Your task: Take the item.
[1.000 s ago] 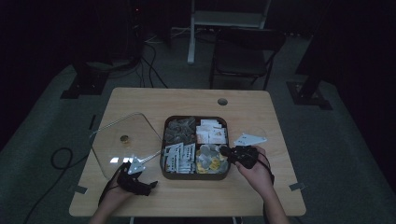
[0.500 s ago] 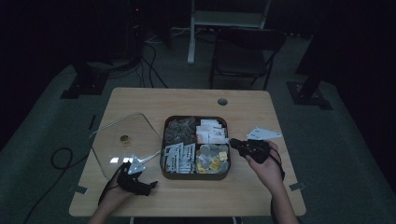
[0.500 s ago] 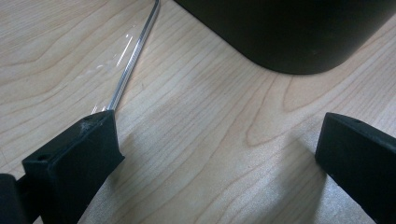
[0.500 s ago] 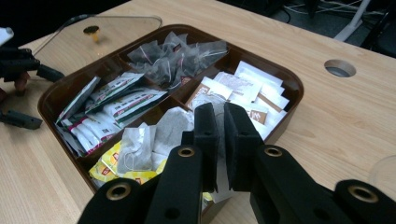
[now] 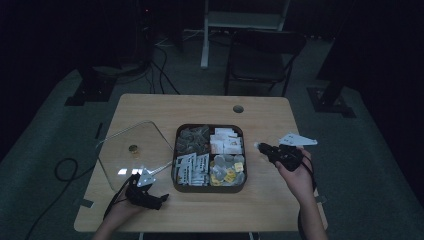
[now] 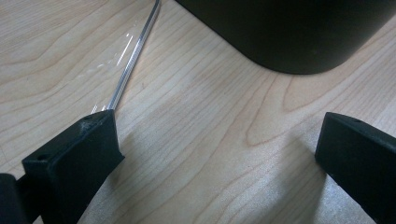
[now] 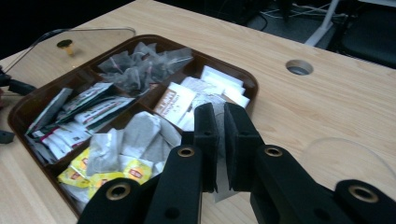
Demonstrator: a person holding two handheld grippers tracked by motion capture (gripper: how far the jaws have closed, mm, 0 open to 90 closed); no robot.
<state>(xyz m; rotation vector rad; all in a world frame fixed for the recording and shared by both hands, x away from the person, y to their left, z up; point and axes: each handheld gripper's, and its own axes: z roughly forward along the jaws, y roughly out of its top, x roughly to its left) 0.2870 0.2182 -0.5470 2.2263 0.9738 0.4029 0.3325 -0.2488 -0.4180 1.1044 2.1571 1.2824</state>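
A dark brown tray (image 5: 208, 189) with four compartments of tea bags and sachets sits mid-table. In the right gripper view the tray (image 7: 247, 84) lies ahead and to the left. My right gripper (image 5: 260, 146) hovers just right of the tray, and its jaws (image 7: 220, 112) are shut on a thin pale sachet (image 7: 221, 184) that hangs between them. A clear glass lid (image 5: 130, 150) lies flat left of the tray. At the lid's near corner my left gripper (image 5: 147, 192) rests open (image 6: 217, 126) on bare wood, with the lid's edge (image 6: 133, 60) beside one jaw.
A round cable hole (image 5: 238, 108) is in the table's far side. Behind the table stands a dark chair (image 5: 265, 55). Bare wood runs right of the tray and along the near edge. Cables lie on the floor at the left.
My right gripper has moved right, away from the tray's near-right compartment, and risen a little with its jaws closed. The left gripper has stayed put.
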